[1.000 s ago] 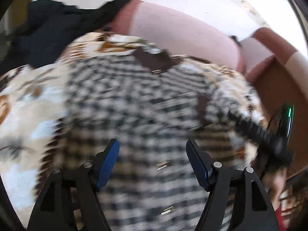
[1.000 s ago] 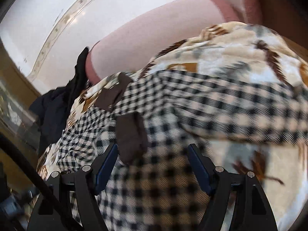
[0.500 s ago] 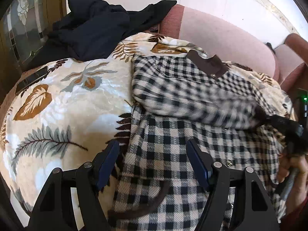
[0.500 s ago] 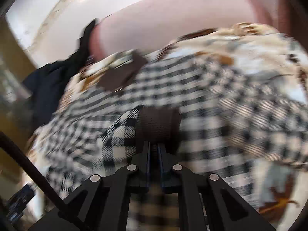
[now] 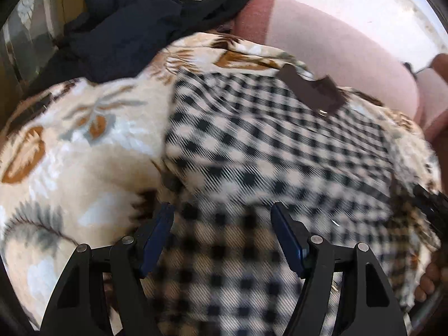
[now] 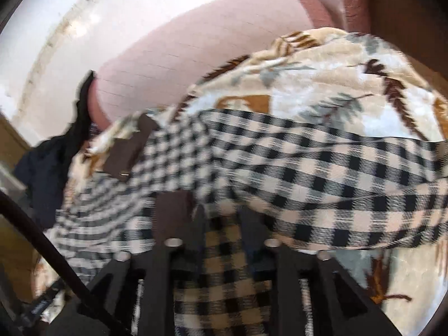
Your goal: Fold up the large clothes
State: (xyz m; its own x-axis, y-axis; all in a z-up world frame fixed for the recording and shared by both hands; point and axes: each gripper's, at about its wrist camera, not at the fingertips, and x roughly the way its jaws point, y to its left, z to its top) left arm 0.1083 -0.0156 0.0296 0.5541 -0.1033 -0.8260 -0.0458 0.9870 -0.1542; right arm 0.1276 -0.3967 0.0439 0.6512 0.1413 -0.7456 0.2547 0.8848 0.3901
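— while my left gripper [image 5: 221, 236] sits low over the checked shirt [image 5: 280, 151], i read its jaws as spread wide; both blue pads [image 5: 156, 235] are apart with plaid cloth showing between them, and i see nothing pinched there.

— and the right one?

— my right gripper [image 6: 221, 218] is harder; the frame is smeared, the fingers look partly parted with a strip of the checked shirt [image 6: 322, 173] running up between them; i cannot tell whether they pinch it or merely straddle it.

— where does the garment lie?

— it lies across the leaf-print blanket [image 5: 70, 145], which covers a pink sofa [image 5: 336, 47]; from my left wrist the shirt fills the middle and right of the view, its left edge lying over the blanket; the brown collar [image 5: 310, 91] is at the far end, near the sofa back.

— anything folded over?

— from my right wrist a broad band of plaid crosses from the collar [image 6: 126, 154] side toward the right edge, lying on top of the rest of the shirt; a brown cuff [image 6: 173, 212] sits just beside my left finger there, touching or nearly so.

— what lies beyond?

— a heap of dark clothing [image 5: 134, 28] sits at the far left, resting on the blanket's edge and against the sofa back; the blanket [image 6: 336, 84] shows again beyond the band in my right view; the other gripper's black body [image 5: 431, 201] shows at the right rim of the left view, with fingers of my hand [image 5: 428, 282] below it.
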